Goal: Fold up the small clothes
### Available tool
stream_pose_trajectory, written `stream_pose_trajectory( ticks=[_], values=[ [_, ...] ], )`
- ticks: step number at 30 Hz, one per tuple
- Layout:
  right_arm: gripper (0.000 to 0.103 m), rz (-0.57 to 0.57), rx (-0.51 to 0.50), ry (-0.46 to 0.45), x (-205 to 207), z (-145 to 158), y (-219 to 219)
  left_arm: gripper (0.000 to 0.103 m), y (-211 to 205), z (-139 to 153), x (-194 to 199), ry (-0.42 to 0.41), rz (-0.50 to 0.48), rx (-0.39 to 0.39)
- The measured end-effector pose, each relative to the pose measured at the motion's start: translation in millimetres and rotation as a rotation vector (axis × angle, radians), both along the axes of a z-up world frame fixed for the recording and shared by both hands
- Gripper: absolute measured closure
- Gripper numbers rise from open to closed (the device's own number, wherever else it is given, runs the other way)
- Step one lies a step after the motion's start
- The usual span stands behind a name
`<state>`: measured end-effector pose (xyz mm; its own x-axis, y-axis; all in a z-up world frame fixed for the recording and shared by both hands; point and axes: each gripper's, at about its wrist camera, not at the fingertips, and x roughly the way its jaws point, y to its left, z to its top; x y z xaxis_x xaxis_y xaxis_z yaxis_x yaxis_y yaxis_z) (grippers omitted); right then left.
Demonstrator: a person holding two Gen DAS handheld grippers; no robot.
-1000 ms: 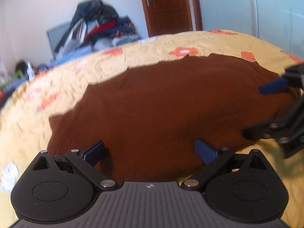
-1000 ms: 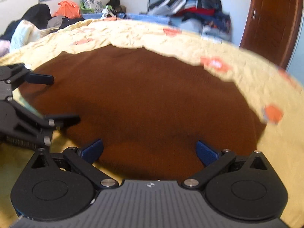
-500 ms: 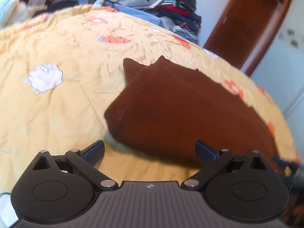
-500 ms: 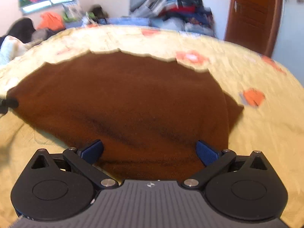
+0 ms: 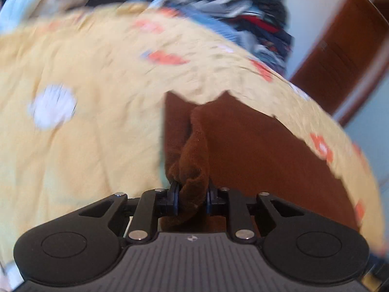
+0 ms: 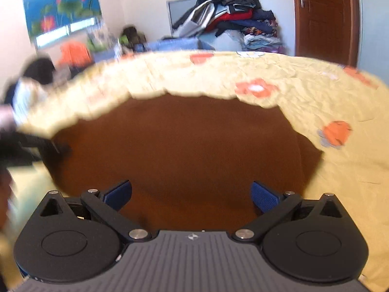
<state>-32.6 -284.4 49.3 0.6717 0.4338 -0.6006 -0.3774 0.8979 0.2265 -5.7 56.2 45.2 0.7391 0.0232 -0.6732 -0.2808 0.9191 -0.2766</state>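
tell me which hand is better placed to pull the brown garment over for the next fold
Left. The left gripper has just been closing and now pinches a bunched edge of the brown garment between its pads. The right gripper hangs open above the cloth, gripping nothing, so it would first need a hold.

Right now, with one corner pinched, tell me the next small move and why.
Probably bring the right gripper down to close on the near edge of the brown garment. Its jaws stand wide open above the cloth, pinching nothing, while the left gripper has just closed on a bunched corner. The garment lies otherwise flat on the yellow bedspread, so lifting one corner alone would likely skew the fold.
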Motion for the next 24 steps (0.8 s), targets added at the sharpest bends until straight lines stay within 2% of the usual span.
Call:
stream_pose_trajectory(
  ticks=[1,3,6,8,12,14,17,18,19,21,24],
  values=[
    [0.000,0.007,0.078,0.027,9.2,7.1,-0.4,0.086,-19.3,4.7,-5.5,-0.036,-0.059,0.118],
    [0.000,0.039,0.252,0.118,33.9,15.6,3.2,0.086,-52.9,8.9,-17.2,-0.104,-0.170,0.299],
    [0.000,0.131,0.464,0.320,82.4,9.9,26.1,0.086,-89.1,4.1,-27.9,-0.144,-0.296,0.454],
    [0.000,0.155,0.497,0.411,108.5,2.2,49.8,0.086,-103.1,-1.1,-33.9,-0.158,-0.348,0.538],
    [0.000,0.233,0.503,0.527,146.4,-14.7,97.3,0.086,-106.5,-6.2,-36.4,-0.160,-0.379,0.583],
    [0.007,0.210,0.467,0.555,158.3,-25.2,112.4,0.086,-102.5,-5.2,-35.6,-0.159,-0.380,0.590],
    [0.046,0.205,0.422,0.517,165.2,-31.8,122.9,0.086,-100.4,-4.7,-33.5,-0.157,-0.388,0.607],
    [0.071,0.199,0.396,0.504,163.3,-33.3,123.0,0.086,-101.0,-4.9,-33.1,-0.158,-0.393,0.618],
    [0.079,0.211,0.379,0.489,162.2,-33.9,122.0,0.086,-103.0,-4.9,-32.1,-0.159,-0.405,0.626],
    [0.080,0.242,0.364,0.437,160.4,-27.4,111.1,0.086,-114.1,-2.2,-30.6,-0.178,-0.445,0.641],
    [0.080,0.254,0.326,0.346,158.7,-5.3,74.5,0.086,-145.9,5.6,-30.2,-0.254,-0.537,0.655]
  ],
)
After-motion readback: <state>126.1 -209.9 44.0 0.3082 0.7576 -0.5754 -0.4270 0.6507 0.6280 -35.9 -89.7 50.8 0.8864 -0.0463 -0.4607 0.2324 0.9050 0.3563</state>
